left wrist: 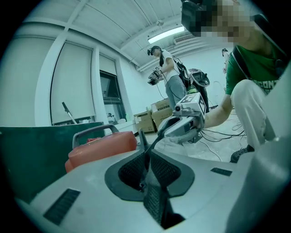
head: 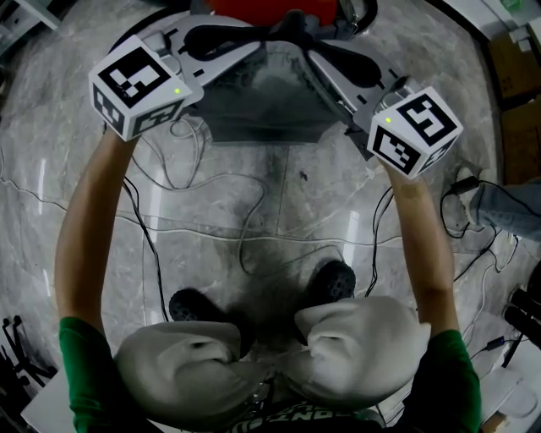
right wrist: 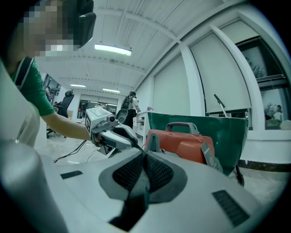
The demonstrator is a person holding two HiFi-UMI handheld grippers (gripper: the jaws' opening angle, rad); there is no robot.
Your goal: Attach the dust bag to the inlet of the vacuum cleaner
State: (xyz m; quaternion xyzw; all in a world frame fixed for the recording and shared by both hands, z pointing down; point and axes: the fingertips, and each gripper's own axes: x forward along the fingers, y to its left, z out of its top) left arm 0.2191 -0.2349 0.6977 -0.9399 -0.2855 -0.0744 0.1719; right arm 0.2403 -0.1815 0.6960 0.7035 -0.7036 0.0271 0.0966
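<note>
Grey cloth pinched only along its top edge could slip from either grip if the two hands pull apart too hard, and the dust bag (head: pixel 266 101) would then drop to the floor (head: pixel 287 211), short of the red vacuum cleaner (head: pixel 270 8). The inlet shows in no view, so a misaligned approach looks like a second risk. The left gripper (left wrist: pixel 145 152) and right gripper (right wrist: pixel 145 152) face one another, each closed on that edge. The bag spans between their fingertips and hangs below them, on the person's side of the vacuum cleaner.
</note>
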